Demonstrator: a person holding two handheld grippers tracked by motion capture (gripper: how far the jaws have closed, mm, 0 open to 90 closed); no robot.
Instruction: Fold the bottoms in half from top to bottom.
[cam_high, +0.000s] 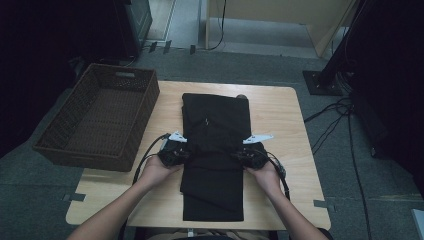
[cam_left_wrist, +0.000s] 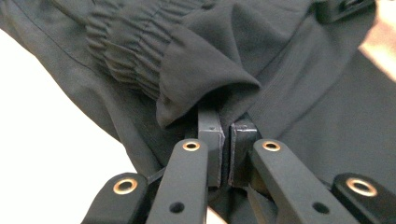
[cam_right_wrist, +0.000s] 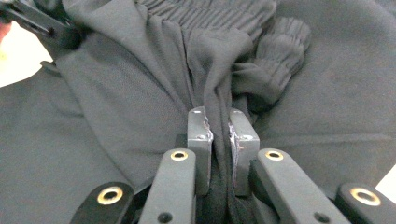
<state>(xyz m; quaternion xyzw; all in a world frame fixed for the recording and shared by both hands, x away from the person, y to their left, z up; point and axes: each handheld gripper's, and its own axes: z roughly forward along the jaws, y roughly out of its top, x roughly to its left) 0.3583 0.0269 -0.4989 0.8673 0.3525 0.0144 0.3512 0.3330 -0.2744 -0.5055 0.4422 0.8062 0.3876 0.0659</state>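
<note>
A black garment (cam_high: 215, 150) with gathered elastic edges lies folded lengthwise on the wooden table (cam_high: 280, 110). My left gripper (cam_high: 184, 152) holds its left edge at mid-length, and my right gripper (cam_high: 239, 156) holds its right edge opposite. In the left gripper view the jaws are shut on a fold of the black fabric (cam_left_wrist: 205, 79), with my left gripper (cam_left_wrist: 225, 133) pinching just under the elastic band. In the right gripper view my right gripper (cam_right_wrist: 219, 130) clamps a bunched pleat of the fabric (cam_right_wrist: 140, 84) between its pads.
A brown wicker basket (cam_high: 100, 117) stands at the table's left edge, partly overhanging it. Cables (cam_high: 340, 120) run over the grey floor to the right. A black stand base (cam_high: 322, 80) sits beyond the table's far right corner.
</note>
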